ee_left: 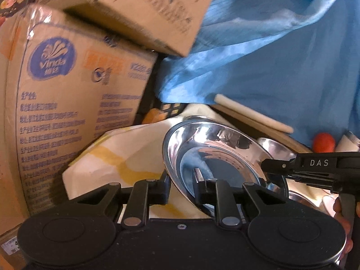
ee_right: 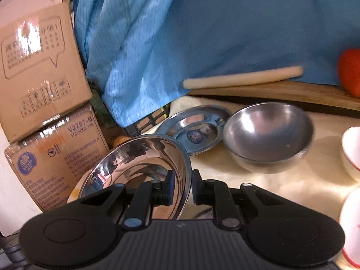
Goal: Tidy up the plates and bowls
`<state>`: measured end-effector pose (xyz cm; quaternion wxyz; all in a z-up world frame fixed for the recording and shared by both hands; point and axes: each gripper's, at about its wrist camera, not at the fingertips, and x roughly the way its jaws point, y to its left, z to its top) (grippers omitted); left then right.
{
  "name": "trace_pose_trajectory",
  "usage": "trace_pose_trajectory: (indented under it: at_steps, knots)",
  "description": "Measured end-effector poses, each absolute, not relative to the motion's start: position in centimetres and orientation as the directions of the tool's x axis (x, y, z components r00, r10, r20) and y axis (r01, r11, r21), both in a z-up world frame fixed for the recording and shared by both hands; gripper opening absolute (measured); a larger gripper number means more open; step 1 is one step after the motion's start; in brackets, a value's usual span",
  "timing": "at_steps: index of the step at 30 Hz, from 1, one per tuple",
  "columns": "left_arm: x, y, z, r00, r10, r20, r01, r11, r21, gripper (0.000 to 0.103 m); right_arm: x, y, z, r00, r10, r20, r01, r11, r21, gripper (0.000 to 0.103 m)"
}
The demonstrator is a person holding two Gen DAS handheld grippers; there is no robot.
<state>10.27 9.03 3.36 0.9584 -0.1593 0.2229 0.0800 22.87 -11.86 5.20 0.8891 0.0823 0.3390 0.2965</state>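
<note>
A shiny steel plate (ee_left: 213,148) hangs tilted over the cream cloth, held from two sides. My left gripper (ee_left: 183,189) is shut on its near rim, which passes between the two black fingers. From the right edge of the left wrist view my right gripper (ee_left: 267,172) pinches the plate's far right rim. The right wrist view shows the same plate (ee_right: 135,157) with my right gripper (ee_right: 183,186) shut on its rim. A second steel plate (ee_right: 195,132) with a blue sticker lies flat behind it, next to a steel bowl (ee_right: 267,135). My left gripper is hidden in the right wrist view.
Two white bowls with red trim (ee_right: 351,155) sit at the right edge. A rolling pin (ee_right: 243,76) lies on a wooden board (ee_right: 281,94) by a red-orange fruit (ee_right: 351,74). Cardboard boxes (ee_left: 67,90) crowd the left, and a blue garment (ee_right: 202,33) hangs behind.
</note>
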Motion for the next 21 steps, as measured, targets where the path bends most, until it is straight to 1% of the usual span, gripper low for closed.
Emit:
trace_pose_trajectory:
  at_steps: [4, 11, 21]
  knots:
    - [9.8, 7.1, 3.7, 0.896, 0.032, -0.443, -0.165, 0.950, -0.265, 0.022, 21.7, -14.5, 5.8, 0.626, 0.556, -0.547, -0.436, 0.831, 0.346, 0.018]
    - [9.7, 3.3, 3.6, 0.888, -0.058, -0.456, -0.059, 0.970, -0.237, 0.022, 18.9, -19.1, 6.2, 0.676, 0.493, -0.548, -0.353, 0.869, 0.346, 0.020]
    - [9.0, -0.2, 2.9, 0.861, -0.097, -0.499, 0.006, 0.983, -0.182, 0.024, 17.0, -22.9, 5.3, 0.686, 0.451, -0.571, -0.291, 0.890, 0.352, 0.021]
